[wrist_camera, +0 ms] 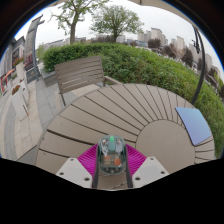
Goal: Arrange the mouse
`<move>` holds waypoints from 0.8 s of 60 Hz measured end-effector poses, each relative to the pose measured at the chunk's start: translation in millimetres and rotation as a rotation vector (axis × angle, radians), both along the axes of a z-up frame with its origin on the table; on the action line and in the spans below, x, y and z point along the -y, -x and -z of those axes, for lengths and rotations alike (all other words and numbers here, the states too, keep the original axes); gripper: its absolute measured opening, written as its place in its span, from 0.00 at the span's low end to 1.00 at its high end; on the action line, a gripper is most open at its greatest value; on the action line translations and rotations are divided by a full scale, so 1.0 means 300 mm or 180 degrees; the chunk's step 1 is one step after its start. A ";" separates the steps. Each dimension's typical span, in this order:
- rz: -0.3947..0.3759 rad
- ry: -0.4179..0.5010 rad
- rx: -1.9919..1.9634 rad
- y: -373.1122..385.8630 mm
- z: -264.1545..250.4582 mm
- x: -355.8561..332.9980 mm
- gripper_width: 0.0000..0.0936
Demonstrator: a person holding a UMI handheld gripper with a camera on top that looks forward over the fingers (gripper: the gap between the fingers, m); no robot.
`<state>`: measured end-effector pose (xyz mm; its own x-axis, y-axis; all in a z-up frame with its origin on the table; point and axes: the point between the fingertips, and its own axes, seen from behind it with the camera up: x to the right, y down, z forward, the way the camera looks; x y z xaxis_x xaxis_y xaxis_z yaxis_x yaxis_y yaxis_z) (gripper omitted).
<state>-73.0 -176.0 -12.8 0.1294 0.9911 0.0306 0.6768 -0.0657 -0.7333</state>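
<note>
**One mouse held between the pads, above a slatted wooden table**

Two fingers point(75, 170) show nearest the camera, pale on the outside, each with a magenta pad point(88, 157) on its inner face. The gripper point(111, 172) is closed on a computer mouse point(111, 153): both pads touch its flanks, no gap visible on either side. Mouse shell looks translucent, teal-grey with a reddish patch on its top; the exact finish is hard to tell at this angle. Its long axis runs forward along the fingers, nose pointing away from the camera.

Just ahead of and beneath the mouse: a wooden table point(120, 112) built of curved slats that fan outward, brown-grey, with dark gaps between boards. Whether the mouse touches the slats or hangs just over them cannot be told.

Beyond the fingers and to the right, a flat rectangular mouse mat point(195, 125), pale blue-lavender, lies on the table near its edge, well apart from the mouse.

Past the table's far left, a slatted wooden bench point(80, 72) with a backrest stands on paving point(22, 120).

Behind the bench, a trimmed green hedge point(140, 62) runs across the scene.

Farthest: trees point(112, 20) above the hedge, city buildings point(160, 38) at right, overcast sky point(170, 20).
</note>
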 end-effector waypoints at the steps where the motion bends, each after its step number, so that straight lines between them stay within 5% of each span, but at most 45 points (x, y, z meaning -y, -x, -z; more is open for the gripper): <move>1: 0.0014 -0.0029 0.0015 -0.002 -0.001 -0.011 0.39; 18: 0.0083 0.0166 -0.0127 -0.006 -0.245 -0.114 0.35; 32: 0.0364 0.0006 -0.0627 0.127 -0.654 -0.692 0.35; 39: 0.0549 -0.0133 -0.0589 0.165 -0.605 -1.029 0.36; 48: 0.0696 -0.0214 -0.0300 0.148 -0.338 -1.351 0.36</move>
<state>-117.3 229.2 88.5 0.3460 0.9354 0.0732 0.5803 -0.1521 -0.8001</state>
